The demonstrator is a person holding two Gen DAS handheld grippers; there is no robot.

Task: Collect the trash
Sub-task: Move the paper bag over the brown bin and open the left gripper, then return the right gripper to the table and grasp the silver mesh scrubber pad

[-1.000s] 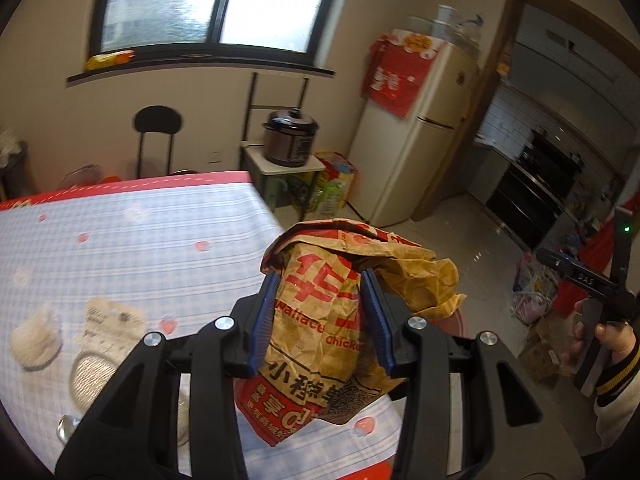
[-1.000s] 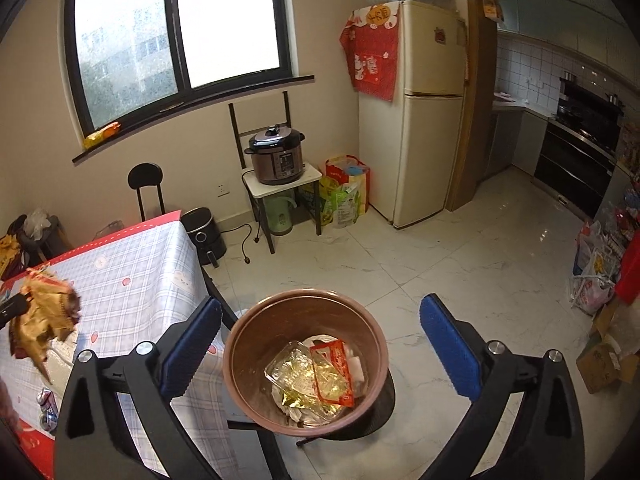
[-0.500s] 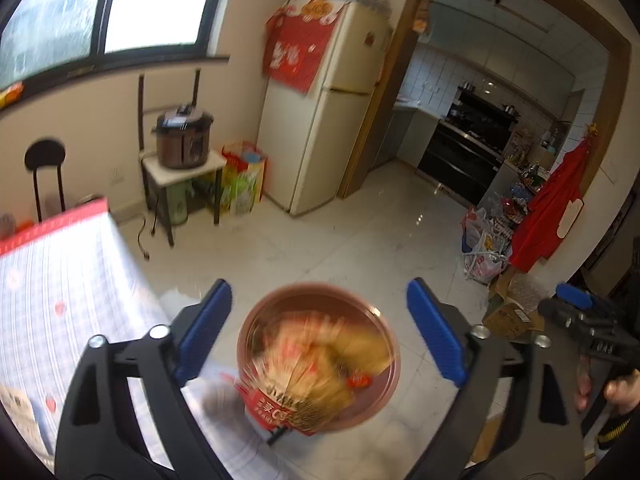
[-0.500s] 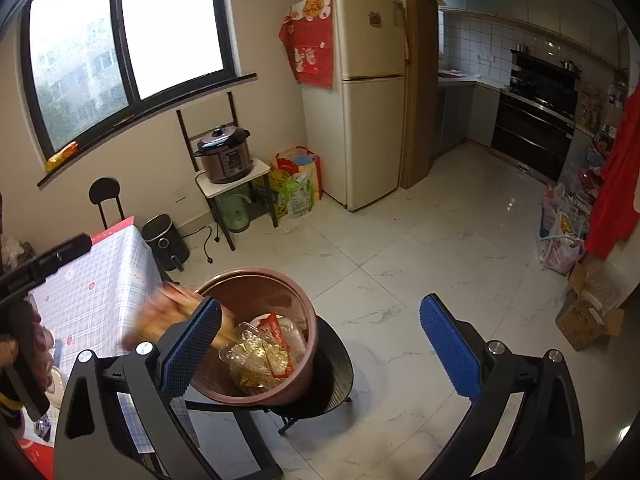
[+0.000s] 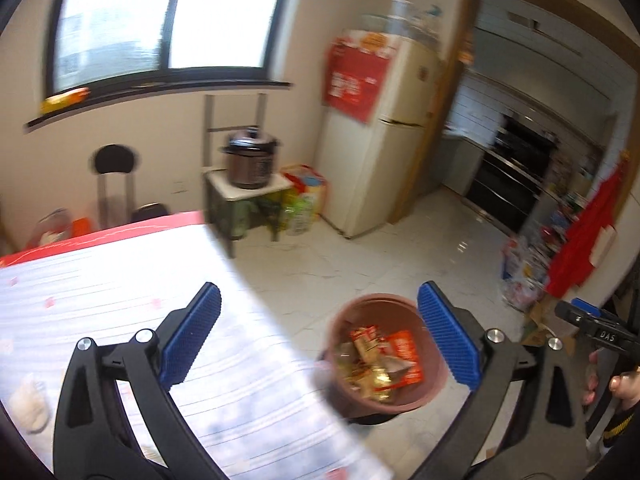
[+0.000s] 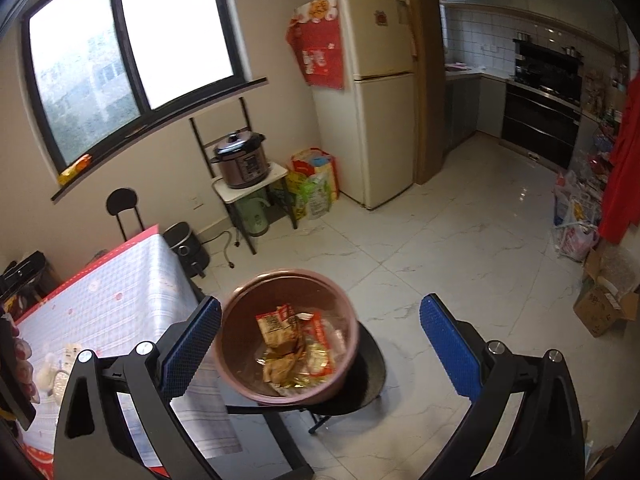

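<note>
The paper bag point(image 6: 280, 330) that was pinched between the blue pads of the left gripper point(image 5: 320, 340) one second ago is now seen inside the brown bin point(image 6: 240, 376), among other wrappers. The jaws of the left gripper are spread wide and nothing is held. The jaws of the right gripper point(image 6: 320, 344) are also spread, with the bin below, toward 7 o'clock. This piece is judged as collected. On the table point(image 5: 120, 280), at 8 o'clock in the left view, a crumpled white tissue point(image 5: 28, 404) is left, probably the next piece.

Glossy marble floor point(image 6: 460, 248), crinkly foil wrappers point(image 6: 296, 344) — smooth plastic bin point(image 6: 236, 344)
</note>
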